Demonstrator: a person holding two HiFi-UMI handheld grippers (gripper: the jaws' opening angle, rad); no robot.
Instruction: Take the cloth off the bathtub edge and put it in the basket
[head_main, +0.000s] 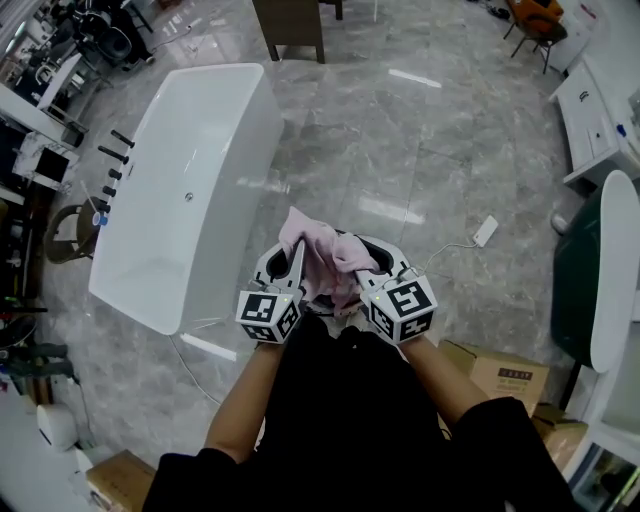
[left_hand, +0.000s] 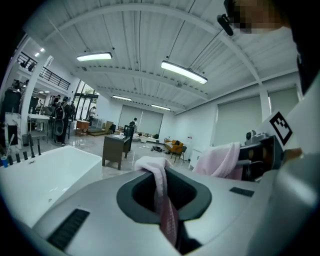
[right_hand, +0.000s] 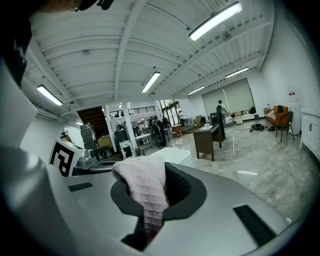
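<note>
**Pink cloth held by 2 grippers beside the bathtub**

Your left gripper (head_main: 296, 256) and right gripper (head_main: 358, 262) are each clamped tight on the pink cloth (head_main: 318, 248), which is bunched between them in front of your body. The white bathtub (head_main: 190, 190) stands to your left. The cloth seems clear of its edge, above the grey floor (head_main: 420, 150).

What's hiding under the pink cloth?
Both the left gripper and right gripper pinch the pink cloth in shut jaws. Below it, only the person's dark clothing and grey floor show. The cloth covers whatever lies straight underneath; no basket is in sight.
</note>
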